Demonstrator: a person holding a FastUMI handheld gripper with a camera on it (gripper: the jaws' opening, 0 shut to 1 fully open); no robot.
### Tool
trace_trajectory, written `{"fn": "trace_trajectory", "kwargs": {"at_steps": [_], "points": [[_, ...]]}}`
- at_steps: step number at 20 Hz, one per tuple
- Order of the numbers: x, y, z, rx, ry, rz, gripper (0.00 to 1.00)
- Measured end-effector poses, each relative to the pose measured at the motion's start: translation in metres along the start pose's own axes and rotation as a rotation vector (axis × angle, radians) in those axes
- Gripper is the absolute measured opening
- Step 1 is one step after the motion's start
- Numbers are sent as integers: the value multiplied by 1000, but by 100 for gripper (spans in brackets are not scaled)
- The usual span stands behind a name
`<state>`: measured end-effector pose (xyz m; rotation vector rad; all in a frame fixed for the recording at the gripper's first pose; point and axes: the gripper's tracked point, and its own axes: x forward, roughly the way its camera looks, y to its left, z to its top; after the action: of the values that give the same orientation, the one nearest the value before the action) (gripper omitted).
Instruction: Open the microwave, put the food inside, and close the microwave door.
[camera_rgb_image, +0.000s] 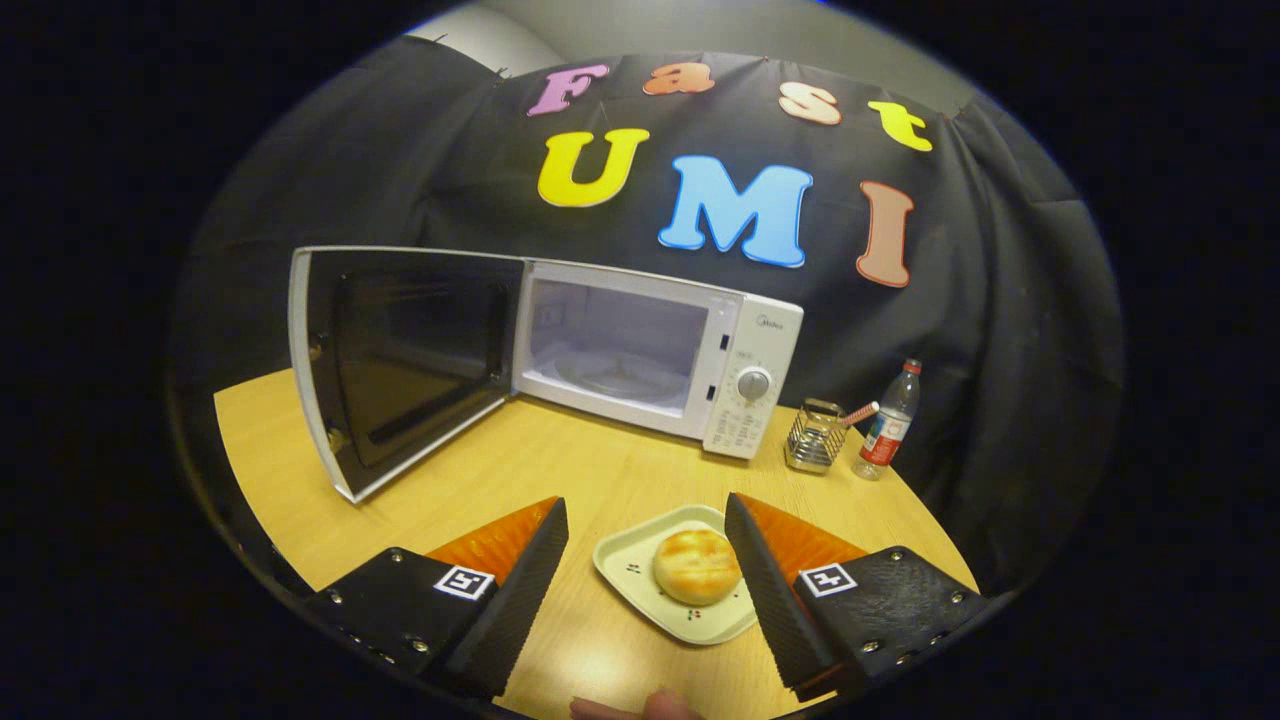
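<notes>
**Ana:** Claw fingers (646, 570) spread wide in the gripper view, released, gripping nothing at all, poised above the wooden table (560, 470).

**Ben:** And the food?

**Ana:** A round golden bun (697, 566) sits on a small square plate (628, 560). Plate and bun lie on the table in the gap between the two fingers, closer to the right finger (775, 590), whose edge overlaps the plate's rim. Whether they touch, I cannot tell. The left finger (520, 590) is apart from the plate.

**Ben:** Microwave status?

**Ana:** White microwave (755, 385) stands at the back of the table, well beyond the fingers. Its door (400, 365) is swung fully open to the left, dark window facing us. The cavity (615, 345) is lit pale, turntable visible inside.

**Ben:** Anything else out there?

**Ana:** Right of the microwave, a small wire holder (815, 437) with a straw-like stick poking out, and just beside it an upright plastic bottle (888, 422). A fingertip (660, 706) shows at the near table edge.
</notes>
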<state>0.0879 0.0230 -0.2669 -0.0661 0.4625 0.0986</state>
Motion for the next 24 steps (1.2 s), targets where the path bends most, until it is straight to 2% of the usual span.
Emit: {"fn": "trace_trajectory", "kwargs": {"at_steps": [5, 10, 13, 15, 18, 19, 20, 24], "points": [[37, -30, -38, 94, 199, 39, 96], [61, -25, -64, 202, 320, 99, 96], [70, -30, -82, 192, 385, 75, 98], [73, -32, -82, 178, 363, 62, 96], [68, -35, -80, 186, 330, 47, 78], [65, -37, -74, 204, 298, 40, 78], [65, -37, -72, 214, 273, 44, 70], [51, -33, -51, 244, 161, 76, 70]]}}
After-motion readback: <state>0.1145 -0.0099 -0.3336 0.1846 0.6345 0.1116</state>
